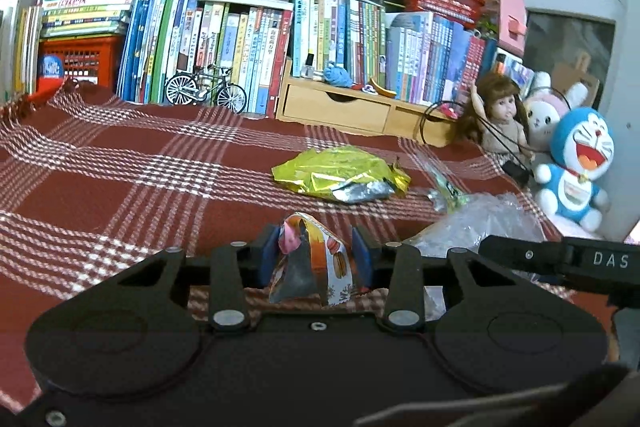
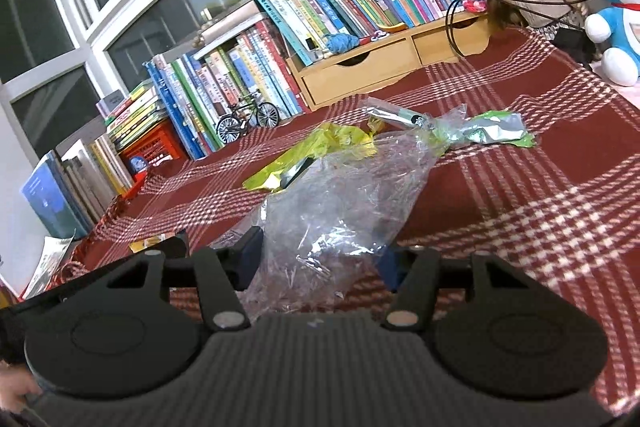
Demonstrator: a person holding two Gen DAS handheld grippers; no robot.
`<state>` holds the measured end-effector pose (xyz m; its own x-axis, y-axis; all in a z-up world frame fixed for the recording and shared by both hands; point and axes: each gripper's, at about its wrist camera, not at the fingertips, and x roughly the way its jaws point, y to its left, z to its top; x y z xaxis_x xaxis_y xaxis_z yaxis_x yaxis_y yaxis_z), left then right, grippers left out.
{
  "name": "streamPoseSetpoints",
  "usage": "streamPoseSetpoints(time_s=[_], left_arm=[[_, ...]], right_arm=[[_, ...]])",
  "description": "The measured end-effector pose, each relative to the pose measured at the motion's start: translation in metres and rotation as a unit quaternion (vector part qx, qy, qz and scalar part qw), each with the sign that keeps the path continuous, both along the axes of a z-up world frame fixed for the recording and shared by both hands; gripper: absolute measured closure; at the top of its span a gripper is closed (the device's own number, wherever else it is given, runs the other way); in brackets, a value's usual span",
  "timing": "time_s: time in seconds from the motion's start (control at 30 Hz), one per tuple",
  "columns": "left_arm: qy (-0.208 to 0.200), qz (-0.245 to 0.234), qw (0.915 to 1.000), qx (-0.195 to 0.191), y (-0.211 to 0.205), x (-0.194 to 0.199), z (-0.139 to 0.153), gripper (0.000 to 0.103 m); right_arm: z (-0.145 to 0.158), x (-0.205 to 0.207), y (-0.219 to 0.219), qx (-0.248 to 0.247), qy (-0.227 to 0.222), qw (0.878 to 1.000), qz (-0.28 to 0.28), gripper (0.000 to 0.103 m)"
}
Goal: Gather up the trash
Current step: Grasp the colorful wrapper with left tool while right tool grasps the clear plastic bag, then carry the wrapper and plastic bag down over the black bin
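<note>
Left gripper (image 1: 316, 259) clamps a crumpled snack wrapper (image 1: 310, 267): light, crinkly, slippery. Right gripper (image 2: 320, 263) pinches the clear plastic bag (image 2: 340, 203): limp; grip bunched folds.

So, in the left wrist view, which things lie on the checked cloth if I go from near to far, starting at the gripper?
Left gripper shut on a colourful wrapper → yellow foil bag → wooden drawer box → row of books.

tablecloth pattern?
Dark red with white plaid check lines; the tablecloth shows best in the left wrist view.
</note>
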<state>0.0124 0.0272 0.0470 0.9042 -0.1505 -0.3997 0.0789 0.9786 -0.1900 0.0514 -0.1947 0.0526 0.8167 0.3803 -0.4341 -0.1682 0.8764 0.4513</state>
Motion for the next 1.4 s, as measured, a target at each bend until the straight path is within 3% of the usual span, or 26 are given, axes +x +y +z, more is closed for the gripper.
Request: streamPoseSetpoints(time_s=[0.43, 0.47, 0.5, 0.73, 0.9, 1.2, 1.4], left_arm=[[-0.012, -0.019, 0.9997, 0.006, -0.003, -0.070, 0.007, 0.066], [-0.013, -0.020, 0.9997, 0.006, -0.003, -0.076, 0.007, 0.069], [-0.015, -0.022, 0.9996, 0.006, -0.002, -0.082, 0.006, 0.086], [-0.007, -0.043, 0.9989, 0.016, -0.005, -0.115, -0.004, 0.088], [0.025, -0.053, 0.9982, 0.013, -0.006, -0.120, -0.021, 0.093], [0.055, -0.058, 0.9964, 0.028, -0.005, -0.137, -0.043, 0.093], [0.087, -0.065, 0.9931, 0.045, -0.010, -0.152, -0.068, 0.092]], right_arm=[[0.007, -0.064, -0.007, -0.017, -0.028, 0.999, 0.031, 0.041], [0.007, -0.070, -0.008, -0.020, -0.030, 0.999, 0.035, 0.041], [0.007, -0.076, -0.009, -0.023, -0.031, 0.998, 0.039, 0.041], [0.002, -0.114, -0.005, -0.067, -0.044, 0.994, 0.069, 0.041], [-0.005, -0.133, -0.001, -0.098, -0.045, 0.991, 0.084, 0.041], [-0.028, -0.155, 0.005, -0.120, -0.016, 0.983, 0.141, 0.041], [-0.057, -0.172, 0.024, -0.148, 0.023, 0.969, 0.198, 0.041]])
